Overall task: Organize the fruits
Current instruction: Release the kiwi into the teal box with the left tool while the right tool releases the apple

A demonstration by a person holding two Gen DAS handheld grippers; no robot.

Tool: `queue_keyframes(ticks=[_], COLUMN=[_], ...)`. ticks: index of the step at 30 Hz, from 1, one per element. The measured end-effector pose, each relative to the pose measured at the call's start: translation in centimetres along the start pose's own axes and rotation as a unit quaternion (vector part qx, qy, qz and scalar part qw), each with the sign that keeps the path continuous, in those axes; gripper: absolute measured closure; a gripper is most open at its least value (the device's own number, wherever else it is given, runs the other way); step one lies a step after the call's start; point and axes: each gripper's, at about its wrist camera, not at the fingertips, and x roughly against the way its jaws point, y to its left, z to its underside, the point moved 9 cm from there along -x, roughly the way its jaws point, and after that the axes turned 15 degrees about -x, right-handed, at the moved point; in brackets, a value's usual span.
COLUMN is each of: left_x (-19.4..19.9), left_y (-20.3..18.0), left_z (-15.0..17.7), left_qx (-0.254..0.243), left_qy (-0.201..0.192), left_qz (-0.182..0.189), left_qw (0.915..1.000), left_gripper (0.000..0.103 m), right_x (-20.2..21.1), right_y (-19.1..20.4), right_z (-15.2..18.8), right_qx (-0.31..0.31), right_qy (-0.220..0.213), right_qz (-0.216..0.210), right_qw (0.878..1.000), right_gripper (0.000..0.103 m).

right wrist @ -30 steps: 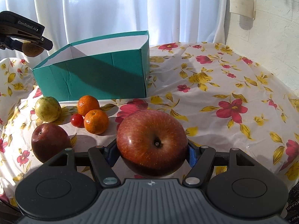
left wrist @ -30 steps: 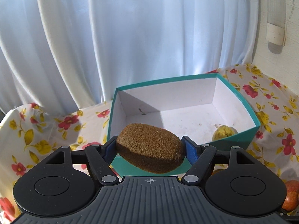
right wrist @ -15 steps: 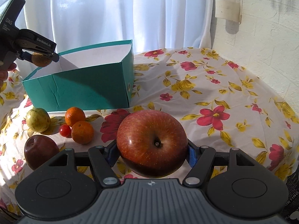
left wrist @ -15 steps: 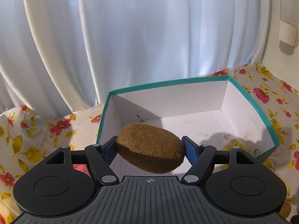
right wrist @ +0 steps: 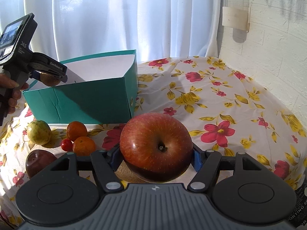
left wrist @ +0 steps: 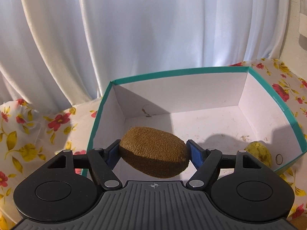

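Observation:
My left gripper (left wrist: 153, 152) is shut on a brown kiwi (left wrist: 154, 151) and holds it over the near left part of the open teal box (left wrist: 295, 134), whose white inside is bare. From the right wrist view the left gripper (right wrist: 50, 76) and kiwi (right wrist: 49, 79) hang at the box's (right wrist: 86, 99) left rim. My right gripper (right wrist: 155, 156) is shut on a large red apple (right wrist: 155, 145), held above the flowered tablecloth (right wrist: 220, 105), right of the box's front.
On the cloth in front of the box lie a green guava (right wrist: 39, 132), two small oranges (right wrist: 76, 128) (right wrist: 84, 145), a cherry tomato (right wrist: 66, 144) and a dark red apple (right wrist: 39, 162). White curtain behind; brick wall (right wrist: 268, 38) at right.
My left gripper has carried the kiwi forward from before the box front to over its inside. The right gripper with the apple has drifted right and slightly back.

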Motion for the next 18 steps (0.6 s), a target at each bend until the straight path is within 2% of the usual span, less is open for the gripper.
queue_keyframes(ticks=[13,18], left_x=[-3.5,-4.3], left_y=[-0.4,-0.2], left_z=[2.2,2.9], left_qx=[0.016,0.042], left_qy=[0.053,0.076], left_qz=[0.018,0.044], left_qw=[0.9983,0.9953], left_gripper=[0.026,0.024], right_x=[-0.5,-0.9], right_y=[2.6,3.8], right_z=[-2.0,-3.4], right_qx=[0.023,0.032], right_qy=[-0.015,-0.022], right_qz=[-0.022,-0.034], right_qw=[0.999,0.999], right_gripper=[0.034,0.034])
